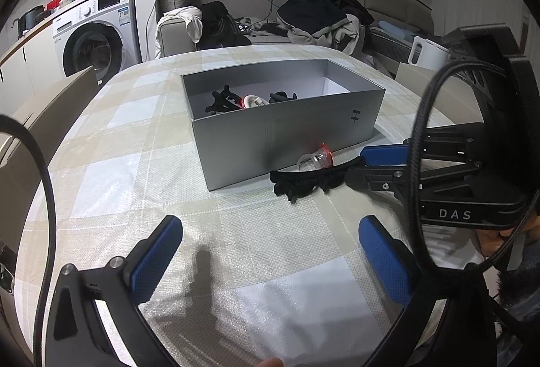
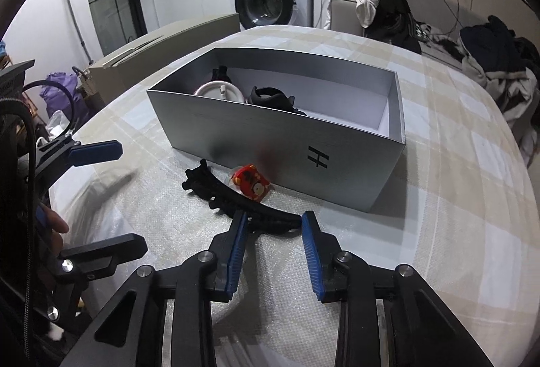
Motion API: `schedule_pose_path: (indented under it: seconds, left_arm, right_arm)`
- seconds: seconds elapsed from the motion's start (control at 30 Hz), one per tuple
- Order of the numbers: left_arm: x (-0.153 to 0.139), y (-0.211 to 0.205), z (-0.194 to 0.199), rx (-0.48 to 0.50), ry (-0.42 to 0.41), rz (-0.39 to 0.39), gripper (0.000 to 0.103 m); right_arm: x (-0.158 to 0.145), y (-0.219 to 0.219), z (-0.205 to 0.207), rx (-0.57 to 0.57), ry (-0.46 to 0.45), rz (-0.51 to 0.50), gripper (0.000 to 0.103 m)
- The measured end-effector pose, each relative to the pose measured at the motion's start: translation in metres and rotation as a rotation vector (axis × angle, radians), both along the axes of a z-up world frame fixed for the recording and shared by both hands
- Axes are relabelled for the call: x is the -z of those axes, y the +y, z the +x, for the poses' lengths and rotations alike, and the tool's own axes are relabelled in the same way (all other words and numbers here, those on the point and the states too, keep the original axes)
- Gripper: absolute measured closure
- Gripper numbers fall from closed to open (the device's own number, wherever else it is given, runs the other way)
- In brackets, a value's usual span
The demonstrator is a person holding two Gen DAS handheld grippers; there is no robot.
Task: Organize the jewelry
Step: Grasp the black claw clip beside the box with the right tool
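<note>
Right gripper point(image 2: 272, 221) jaws straddle the black hair claw point(image 2: 236, 201) near the grey box point(image 2: 270, 144), not yet clenched; left gripper point(image 1: 270, 252) released.

An open grey cardboard box point(image 1: 287, 124) stands on the checked beige-and-white tabletop point(image 1: 135, 171). Just before it lie a long black toothed hair clip point(image 1: 303, 179) and a small red-and-clear plastic trinket point(image 1: 319, 158). The right tongs point(image 1: 362, 164) reach the clip's end; the left tongs point(image 1: 270, 252) gape over bare cloth.

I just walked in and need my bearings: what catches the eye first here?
A grey open box sits mid-table on the checked cloth, with a few accessories at one end. In front of it lie a long black hair claw and a small red clip. The right tongs straddle the claw's end.
</note>
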State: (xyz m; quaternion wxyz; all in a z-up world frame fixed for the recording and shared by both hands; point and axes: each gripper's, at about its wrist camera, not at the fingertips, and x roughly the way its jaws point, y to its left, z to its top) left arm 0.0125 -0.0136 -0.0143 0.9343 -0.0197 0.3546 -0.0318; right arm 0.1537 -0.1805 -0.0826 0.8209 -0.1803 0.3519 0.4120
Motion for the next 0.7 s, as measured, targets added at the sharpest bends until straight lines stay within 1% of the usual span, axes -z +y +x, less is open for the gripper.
schedule_pose_path:
  seconds: [0.23, 0.37, 0.6, 0.7]
  left_arm:
    - [-0.002, 0.0, 0.0, -0.002, -0.005, 0.001, 0.001]
    - [-0.002, 0.0, -0.001, -0.001, -0.006, 0.001, 0.001]
    - [-0.004, 0.0, 0.001, -0.03, -0.014, -0.005, 0.001]
    - [-0.003, -0.001, 0.004, -0.033, -0.008, -0.009, 0.001]
  right_arm:
    - [-0.006, -0.011, -0.004, -0.003, -0.014, 0.037, 0.072]
    - [-0.016, -0.02, -0.006, 0.005, -0.021, 0.083, 0.072]
    - [-0.03, -0.044, -0.01, 0.023, -0.012, 0.219, 0.072]
    - [-0.037, -0.055, -0.009, 0.049, -0.025, 0.279, 0.072]
